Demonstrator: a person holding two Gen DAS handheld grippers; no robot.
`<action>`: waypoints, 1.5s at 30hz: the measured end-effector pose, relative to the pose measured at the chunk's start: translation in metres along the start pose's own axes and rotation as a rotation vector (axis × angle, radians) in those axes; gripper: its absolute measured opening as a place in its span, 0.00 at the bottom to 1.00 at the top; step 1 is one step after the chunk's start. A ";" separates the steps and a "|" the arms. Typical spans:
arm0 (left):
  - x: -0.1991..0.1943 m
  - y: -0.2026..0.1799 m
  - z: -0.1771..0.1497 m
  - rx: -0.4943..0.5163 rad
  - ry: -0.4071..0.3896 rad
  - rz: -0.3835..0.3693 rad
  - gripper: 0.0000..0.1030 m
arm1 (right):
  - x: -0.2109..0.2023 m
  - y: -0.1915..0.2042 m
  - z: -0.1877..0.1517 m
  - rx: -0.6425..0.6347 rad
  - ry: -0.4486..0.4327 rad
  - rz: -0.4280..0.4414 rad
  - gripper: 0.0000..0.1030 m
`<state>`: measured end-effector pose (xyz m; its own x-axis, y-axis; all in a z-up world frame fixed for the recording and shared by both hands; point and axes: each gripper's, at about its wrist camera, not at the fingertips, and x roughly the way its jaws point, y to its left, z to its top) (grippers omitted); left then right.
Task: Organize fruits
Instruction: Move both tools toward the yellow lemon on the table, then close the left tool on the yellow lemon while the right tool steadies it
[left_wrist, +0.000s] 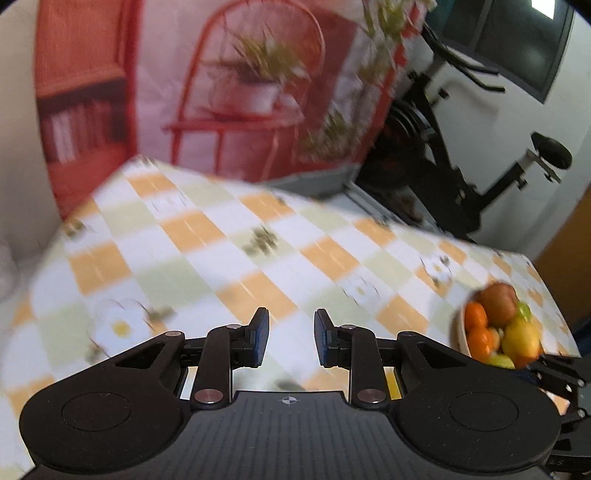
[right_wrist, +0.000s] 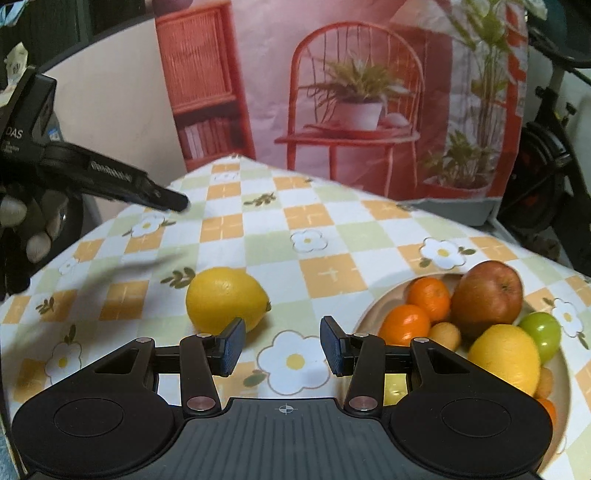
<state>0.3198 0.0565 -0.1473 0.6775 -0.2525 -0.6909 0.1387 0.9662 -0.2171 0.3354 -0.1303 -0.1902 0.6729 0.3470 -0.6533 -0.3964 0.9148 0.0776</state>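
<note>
A yellow lemon (right_wrist: 225, 301) lies alone on the checked tablecloth, just ahead and left of my right gripper (right_wrist: 282, 347), which is open and empty. A beige bowl (right_wrist: 373, 314) at the right holds a red apple (right_wrist: 487, 293), oranges (right_wrist: 428, 297), a second lemon (right_wrist: 506, 356), a green fruit (right_wrist: 541, 332) and small tan fruits. My left gripper (left_wrist: 291, 338) is open and empty above bare cloth; it shows in the right wrist view (right_wrist: 162, 199) at far left. The bowl shows blurred in the left wrist view (left_wrist: 460, 328).
The table (right_wrist: 332, 240) has a flowered orange, green and white cloth. Behind it hangs a printed backdrop (right_wrist: 351, 92) of a red chair and plants. An exercise bike (left_wrist: 461, 177) stands beyond the table's right side.
</note>
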 end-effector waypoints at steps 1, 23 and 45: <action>0.005 -0.001 -0.006 0.001 0.020 -0.015 0.27 | 0.002 0.001 0.000 -0.007 0.008 0.001 0.41; 0.047 -0.004 -0.027 -0.174 0.167 -0.242 0.25 | 0.032 0.017 -0.003 -0.060 0.099 0.076 0.43; 0.043 -0.043 -0.030 -0.068 0.231 -0.423 0.27 | 0.033 0.027 -0.015 -0.063 0.093 0.122 0.50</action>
<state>0.3217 0.0029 -0.1883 0.3930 -0.6349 -0.6652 0.3150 0.7726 -0.5513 0.3372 -0.0971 -0.2213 0.5576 0.4312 -0.7093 -0.5121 0.8512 0.1148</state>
